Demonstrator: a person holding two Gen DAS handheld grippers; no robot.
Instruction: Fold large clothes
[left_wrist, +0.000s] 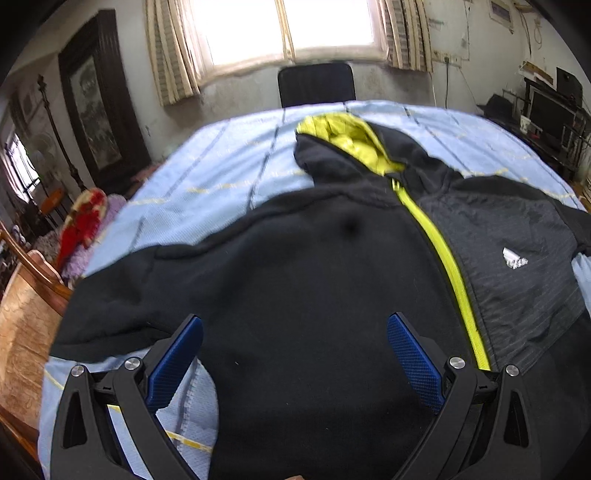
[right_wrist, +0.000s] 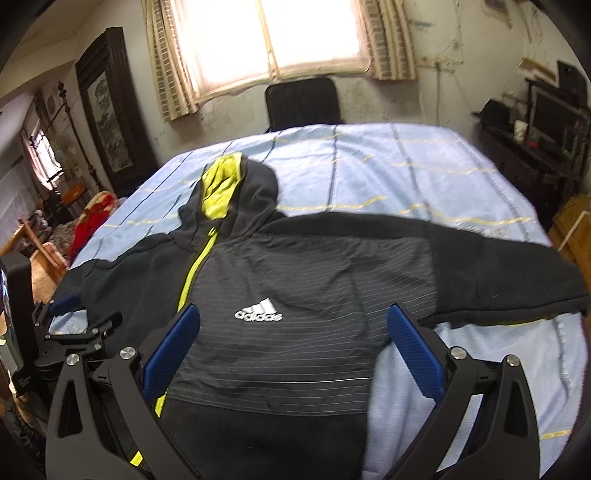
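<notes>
Right wrist view: a black zip hoodie (right_wrist: 295, 288) lies face-up, spread across the blue-covered bed (right_wrist: 406, 173).

Both tools — left gripper (left_wrist: 295, 354), right gripper (right_wrist: 293, 343) — hover wide, empty, apparently poised to take each side for folding.

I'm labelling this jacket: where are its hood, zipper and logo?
hood (right_wrist: 258, 184): right wrist view, dark outer fabric.
zipper (left_wrist: 448, 266): left wrist view, mid yellow strip.
logo (right_wrist: 259, 311): right wrist view, white chest print.
</notes>
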